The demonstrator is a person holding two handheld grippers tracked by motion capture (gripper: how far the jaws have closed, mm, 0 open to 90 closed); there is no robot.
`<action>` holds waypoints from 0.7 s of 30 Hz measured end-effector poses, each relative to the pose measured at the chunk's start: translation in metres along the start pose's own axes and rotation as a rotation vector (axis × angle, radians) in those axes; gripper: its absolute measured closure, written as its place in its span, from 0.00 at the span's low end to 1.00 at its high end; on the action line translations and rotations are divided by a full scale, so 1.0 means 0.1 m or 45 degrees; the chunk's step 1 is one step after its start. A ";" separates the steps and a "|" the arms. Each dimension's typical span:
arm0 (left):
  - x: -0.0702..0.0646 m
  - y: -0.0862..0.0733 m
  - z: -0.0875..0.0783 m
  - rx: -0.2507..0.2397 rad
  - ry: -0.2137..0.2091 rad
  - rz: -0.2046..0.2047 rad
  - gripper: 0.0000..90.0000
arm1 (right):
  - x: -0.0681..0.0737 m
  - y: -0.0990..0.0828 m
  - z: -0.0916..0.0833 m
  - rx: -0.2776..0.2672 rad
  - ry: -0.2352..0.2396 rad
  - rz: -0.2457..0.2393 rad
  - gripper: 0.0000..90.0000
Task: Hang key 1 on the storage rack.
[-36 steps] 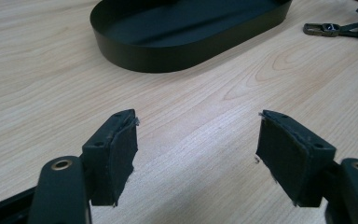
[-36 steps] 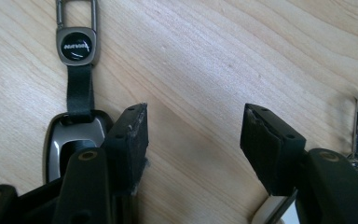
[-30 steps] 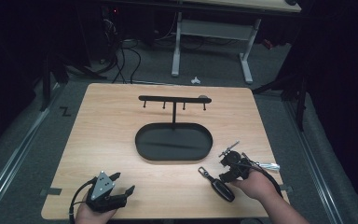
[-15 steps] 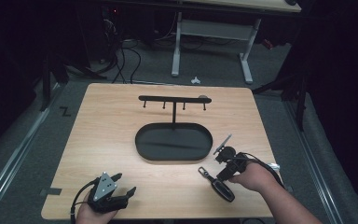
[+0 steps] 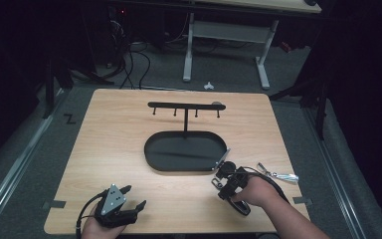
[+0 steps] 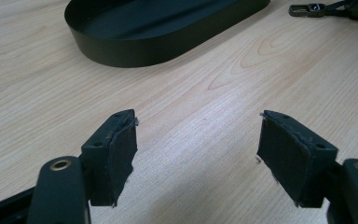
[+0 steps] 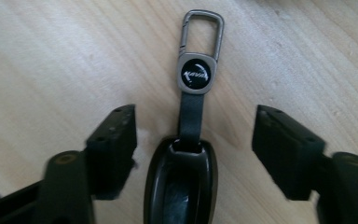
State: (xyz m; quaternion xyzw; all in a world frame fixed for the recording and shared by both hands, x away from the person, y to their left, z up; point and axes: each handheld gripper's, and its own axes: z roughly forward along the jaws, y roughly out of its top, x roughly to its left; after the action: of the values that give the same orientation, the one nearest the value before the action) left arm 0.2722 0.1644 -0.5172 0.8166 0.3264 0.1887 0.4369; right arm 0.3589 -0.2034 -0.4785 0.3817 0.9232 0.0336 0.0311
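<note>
The left gripper (image 5: 129, 206) rests at the table's (image 5: 119, 139) near edge, jaws apart and empty. Right of it, the right gripper (image 7: 193, 140) hovers over the key fob (image 7: 182, 182), 2 jaws spread either side, untouching: seemingly a pickup approach, needing descent and closing. Tray (image 5: 186, 151) just beyond.

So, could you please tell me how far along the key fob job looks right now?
Nothing looks finished: the tray is empty and the hook rack bare. In hand: the right hand-held gripper is open, straddling the key fob on the table. The left hand-held gripper is open. Gripping and placing remain.
</note>
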 end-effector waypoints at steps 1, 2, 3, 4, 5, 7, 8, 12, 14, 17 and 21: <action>0.00 0.00 0.00 0.004 0.000 0.004 0.32 | 0.00 0.01 0.01 0.005 -0.007 0.015 0.39; 0.00 0.00 0.00 0.005 0.001 0.006 0.32 | -0.01 0.02 0.03 0.009 -0.009 0.024 0.39; 0.00 0.00 0.00 0.005 0.001 0.006 0.32 | -0.01 0.03 0.04 0.015 -0.005 0.034 0.40; 0.00 0.00 0.00 0.005 0.001 0.007 0.32 | -0.02 0.04 0.06 0.020 -0.008 0.039 0.43; 0.00 0.00 -0.01 0.005 0.001 0.006 0.32 | -0.03 0.05 0.06 0.024 -0.009 0.053 0.44; 0.00 0.00 -0.01 0.005 0.000 0.007 0.32 | -0.04 0.05 0.07 0.029 -0.012 0.079 0.46; 0.00 0.00 -0.01 0.004 -0.001 0.007 0.32 | -0.06 0.06 0.08 0.034 -0.002 0.086 0.48; 0.00 0.00 -0.01 0.001 0.000 0.008 0.32 | -0.08 0.05 0.11 0.053 0.021 0.099 0.54; 0.00 0.00 -0.01 -0.004 0.004 0.006 0.32 | -0.07 0.05 0.12 0.049 0.020 0.098 0.56; 0.00 0.00 -0.01 -0.005 0.007 0.008 0.32 | -0.06 0.06 0.11 0.055 0.031 0.088 0.63; 0.00 0.00 -0.02 -0.007 0.009 0.004 0.32 | -0.06 0.05 0.10 0.049 0.017 0.075 0.72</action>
State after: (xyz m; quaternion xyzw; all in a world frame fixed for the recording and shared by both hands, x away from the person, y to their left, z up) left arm 0.2715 0.1657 -0.5164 0.8152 0.3261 0.1931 0.4379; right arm 0.3674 -0.2042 -0.4883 0.4089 0.9122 0.0192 0.0164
